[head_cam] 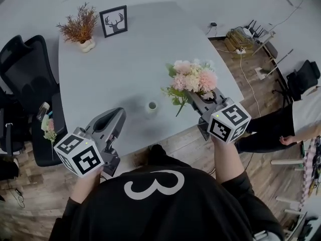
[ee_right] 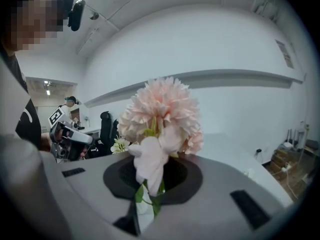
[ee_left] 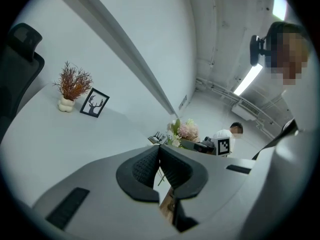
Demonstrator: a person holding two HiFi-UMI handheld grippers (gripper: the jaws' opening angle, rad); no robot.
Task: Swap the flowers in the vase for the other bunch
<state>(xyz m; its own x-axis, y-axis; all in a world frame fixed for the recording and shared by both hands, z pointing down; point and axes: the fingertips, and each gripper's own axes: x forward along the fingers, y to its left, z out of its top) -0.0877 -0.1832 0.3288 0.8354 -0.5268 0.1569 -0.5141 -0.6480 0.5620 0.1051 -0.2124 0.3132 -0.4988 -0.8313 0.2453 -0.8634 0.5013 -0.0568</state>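
Between right tongs (ee_right: 150, 181), pale pink flower bunch (ee_right: 161, 109)

At the far end of my bench (head_cam: 130, 69), a framed deer print (head_cam: 114, 21) stands just beside a rust-coloured dried sprig (head_cam: 78, 25) in a white pot, a black office chair (head_cam: 22, 59) at left, cables (head_cam: 239, 40) on the wooden floor (head_cam: 261, 169).

Smooth matt table (head_cam: 130, 69), wood-plank floor (head_cam: 35, 200)
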